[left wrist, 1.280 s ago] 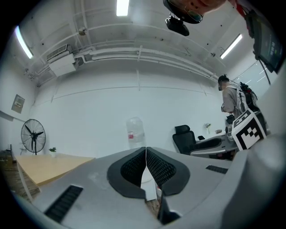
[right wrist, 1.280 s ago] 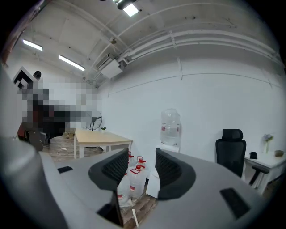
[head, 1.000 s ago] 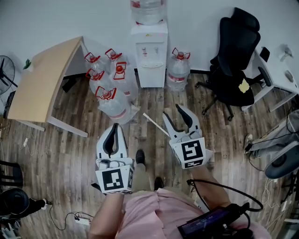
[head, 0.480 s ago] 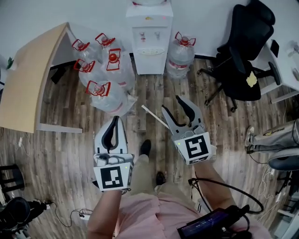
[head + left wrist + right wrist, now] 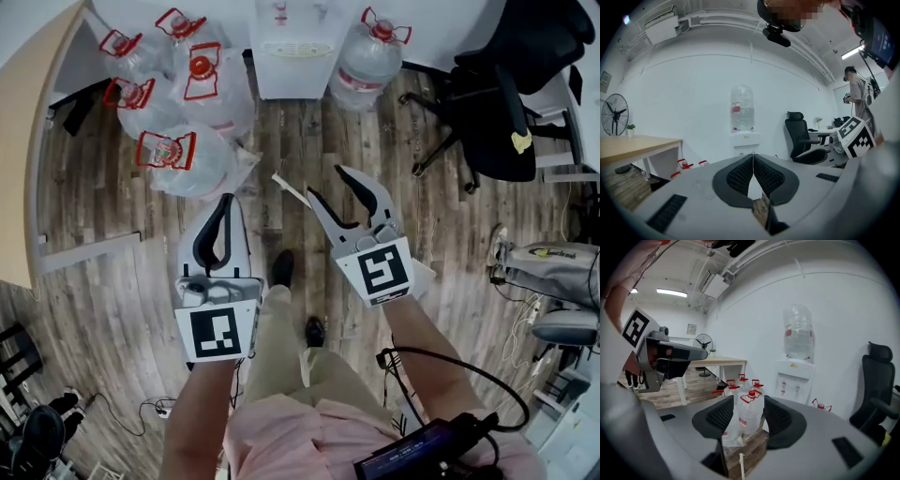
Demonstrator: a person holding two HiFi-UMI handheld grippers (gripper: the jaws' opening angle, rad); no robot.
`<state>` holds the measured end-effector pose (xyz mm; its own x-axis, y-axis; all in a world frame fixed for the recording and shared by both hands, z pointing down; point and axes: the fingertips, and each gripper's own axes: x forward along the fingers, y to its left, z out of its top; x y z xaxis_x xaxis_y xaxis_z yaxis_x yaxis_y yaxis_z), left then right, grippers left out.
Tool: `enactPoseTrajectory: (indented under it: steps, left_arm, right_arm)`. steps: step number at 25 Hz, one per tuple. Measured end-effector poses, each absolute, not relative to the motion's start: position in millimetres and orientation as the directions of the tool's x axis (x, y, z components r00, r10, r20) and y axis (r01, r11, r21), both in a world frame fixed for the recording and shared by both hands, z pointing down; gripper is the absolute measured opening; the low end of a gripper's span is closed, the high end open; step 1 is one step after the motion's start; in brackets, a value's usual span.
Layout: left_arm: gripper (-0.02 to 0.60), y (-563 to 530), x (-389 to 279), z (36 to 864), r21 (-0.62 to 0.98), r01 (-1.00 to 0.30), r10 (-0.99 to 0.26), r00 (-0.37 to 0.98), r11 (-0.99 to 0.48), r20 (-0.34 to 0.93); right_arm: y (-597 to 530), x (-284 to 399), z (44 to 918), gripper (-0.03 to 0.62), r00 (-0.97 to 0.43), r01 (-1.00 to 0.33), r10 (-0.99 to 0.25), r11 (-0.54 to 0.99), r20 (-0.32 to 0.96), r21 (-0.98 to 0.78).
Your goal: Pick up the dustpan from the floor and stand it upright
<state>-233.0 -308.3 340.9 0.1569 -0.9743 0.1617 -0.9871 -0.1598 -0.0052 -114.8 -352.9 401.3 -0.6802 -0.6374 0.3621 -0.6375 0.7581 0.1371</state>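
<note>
Left gripper (image 5: 225,201) jaws together, empty. Right gripper (image 5: 325,183) jaws apart, empty, near white stick (image 5: 286,186) on floor (image 5: 122,272) beside bottles (image 5: 202,169).

You stand in an office: a water dispenser (image 5: 292,47), spare water jugs (image 5: 192,159), a black swivel chair (image 5: 502,117) and a desk (image 5: 23,141) surround you.

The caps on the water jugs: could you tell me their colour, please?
Red caps, clearest in the head view.

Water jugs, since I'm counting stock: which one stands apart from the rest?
The jug standing alone on the right of the white dispenser. The other jugs crowd together on the dispenser's left.
</note>
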Motion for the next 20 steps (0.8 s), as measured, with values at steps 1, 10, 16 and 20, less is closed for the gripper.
enactPoseTrajectory:
  steps: [1, 10, 16, 20]
  left_arm:
    - [0.014, -314, -234, 353, -0.006, -0.986, -0.972, 0.163, -0.167, 0.17]
    - [0.014, -360, -243, 455, 0.049, -0.985, -0.958, 0.175, -0.168, 0.228]
    - [0.014, -371, -258, 482, 0.091, -0.983, -0.95, 0.178, -0.159, 0.258]
    - [0.014, -381, -259, 489, 0.094, -0.982, -0.948, 0.181, -0.161, 0.262]
  right_arm:
    - [-354, -119, 415, 0.206, -0.683, -0.631, -0.627, 0.765, 0.374, 0.129]
    - [-366, -138, 533, 0.209, -0.672, -0.591, -0.538, 0.804, 0.509, 0.07]
    - [-375, -149, 568, 0.209, -0.652, -0.578, -0.51, 0.813, 0.561, 0.069]
    - [-385, -160, 575, 0.21, -0.656, -0.563, -0.5, 0.823, 0.566, 0.075]
